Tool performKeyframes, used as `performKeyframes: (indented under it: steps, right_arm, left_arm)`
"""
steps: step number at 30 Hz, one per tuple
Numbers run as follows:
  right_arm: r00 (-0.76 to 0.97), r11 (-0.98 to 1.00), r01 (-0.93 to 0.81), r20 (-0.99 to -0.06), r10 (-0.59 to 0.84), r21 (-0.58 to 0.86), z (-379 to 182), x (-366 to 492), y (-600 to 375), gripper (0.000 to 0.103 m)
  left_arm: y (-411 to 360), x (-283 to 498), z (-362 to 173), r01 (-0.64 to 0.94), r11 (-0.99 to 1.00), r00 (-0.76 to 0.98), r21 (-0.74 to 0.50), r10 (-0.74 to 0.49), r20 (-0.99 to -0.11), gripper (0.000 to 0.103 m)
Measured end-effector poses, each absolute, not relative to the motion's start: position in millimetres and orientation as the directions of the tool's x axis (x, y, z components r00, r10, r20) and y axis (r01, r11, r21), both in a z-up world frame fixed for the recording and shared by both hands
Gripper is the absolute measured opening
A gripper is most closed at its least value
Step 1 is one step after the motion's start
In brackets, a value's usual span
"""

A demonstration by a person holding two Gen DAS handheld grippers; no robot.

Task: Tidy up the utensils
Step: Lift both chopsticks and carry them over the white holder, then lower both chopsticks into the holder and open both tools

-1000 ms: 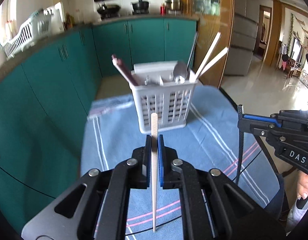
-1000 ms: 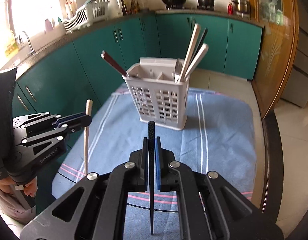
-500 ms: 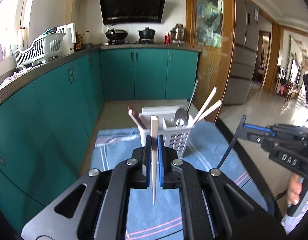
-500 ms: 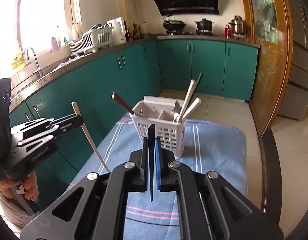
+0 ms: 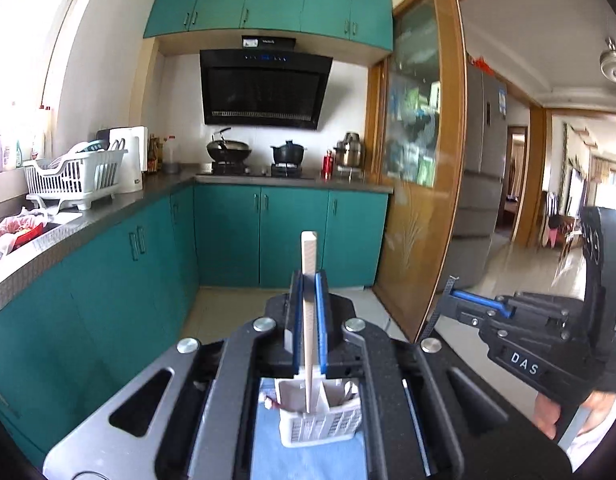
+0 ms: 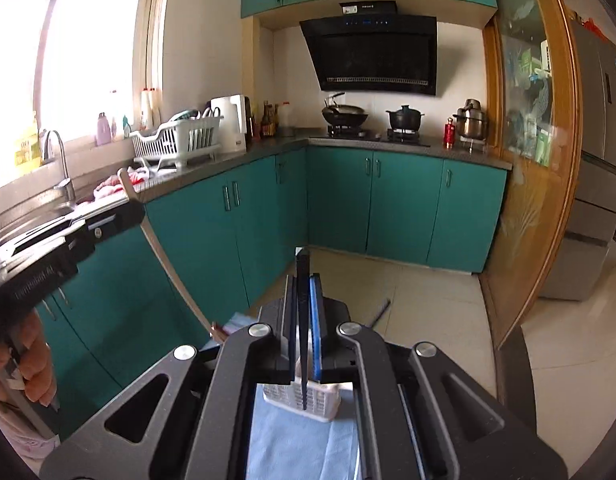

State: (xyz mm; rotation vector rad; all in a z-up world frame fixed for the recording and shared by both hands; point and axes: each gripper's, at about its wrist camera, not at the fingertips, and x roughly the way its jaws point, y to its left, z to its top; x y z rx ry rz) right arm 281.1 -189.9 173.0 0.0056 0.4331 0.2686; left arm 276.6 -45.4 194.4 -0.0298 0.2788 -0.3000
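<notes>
Left wrist view: our left tongs (image 5: 308, 320) clamp a pale chopstick (image 5: 309, 264), right tongs (image 6: 304, 312) a black chopstick (image 6: 303, 280); neither is in the caddy (image 5: 319, 420) yet.

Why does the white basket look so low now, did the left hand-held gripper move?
Yes. The left hand-held gripper tilted upward: the white basket dropped from mid-view to the bottom, and the range hood came into view. It still grips the wooden chopstick.
</notes>
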Motion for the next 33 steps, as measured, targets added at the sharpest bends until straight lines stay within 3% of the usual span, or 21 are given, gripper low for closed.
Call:
performKeyframes:
  steps: [5, 13, 17, 30, 31, 33]
  right_arm:
    - [0.909, 0.972, -0.208, -0.345, 0.234, 0.111, 182, 306, -202, 0.007]
    - [0.899, 0.977, -0.186, -0.383, 0.214, 0.109, 141, 343, -188, 0.007]
    - [0.894, 0.977, -0.186, -0.394, 0.214, 0.108, 118, 347, -182, 0.007]
    - [0.878, 0.981, -0.168, -0.438, 0.195, 0.099, 76, 356, -172, 0.007]
    - [0.872, 0.981, -0.17, -0.449, 0.193, 0.09, 72, 357, -170, 0.007]
    - [0.865, 0.984, -0.167, -0.468, 0.179, 0.066, 68, 357, -167, 0.009]
  left_arm:
    - [-57, 304, 186, 0.223, 0.975, 0.944, -0.022, -0.222, -0.243, 0.006]
    - [-81, 345, 127, 0.267, 0.964, 0.912, -0.017, -0.258, -0.318, 0.006]
    - [-87, 362, 95, 0.241, 0.97, 0.913, 0.033, -0.215, -0.348, 0.006]
    - [-80, 373, 58, 0.214, 0.976, 0.902, 0.03, -0.186, -0.391, 0.006]
    - [-79, 371, 57, 0.212, 0.977, 0.901, 0.026, -0.185, -0.391, 0.007]
    - [-75, 366, 56, 0.209, 0.978, 0.905, 0.012, -0.189, -0.381, 0.026]
